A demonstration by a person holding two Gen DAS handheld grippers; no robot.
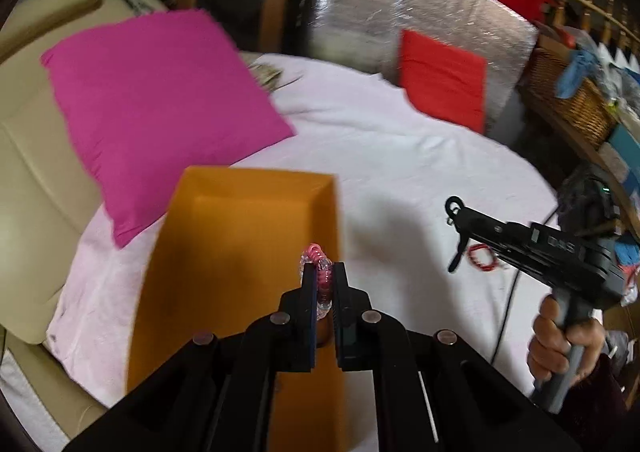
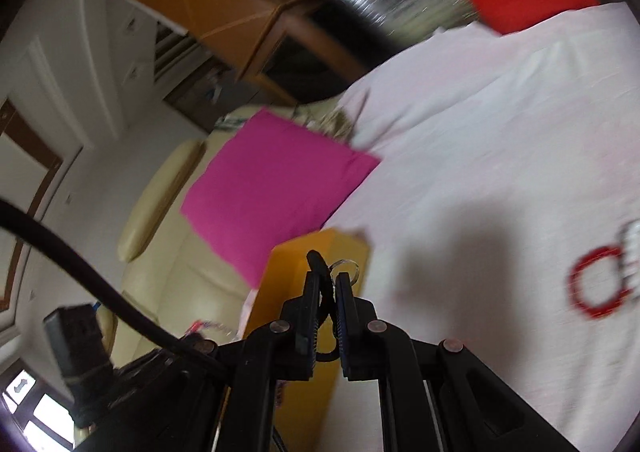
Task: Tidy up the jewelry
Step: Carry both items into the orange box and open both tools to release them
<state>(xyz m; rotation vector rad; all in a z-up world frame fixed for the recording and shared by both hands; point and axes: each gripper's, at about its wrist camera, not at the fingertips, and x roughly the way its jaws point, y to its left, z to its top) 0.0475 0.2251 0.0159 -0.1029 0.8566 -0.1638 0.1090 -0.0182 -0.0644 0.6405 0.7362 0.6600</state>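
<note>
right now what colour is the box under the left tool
Orange box, open and empty-looking; clearest in the left wrist view.

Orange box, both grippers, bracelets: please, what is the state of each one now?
Orange box: open, nothing visible inside.
Left gripper: shut on pink spiral bracelet.
Right gripper: shut on dark bracelet, with a clear ring.
Red bracelet: lying loose on the white sheet.

box (image 1: 224, 236): matt orange card
bed cover (image 1: 400, 156): pale pink cloth, soft
pillow (image 1: 160, 108): matt magenta cloth
panel (image 1: 420, 16): shiny silver foil
basket (image 1: 568, 92): woven wicker
fingers (image 1: 308, 292): matt black plastic
</note>
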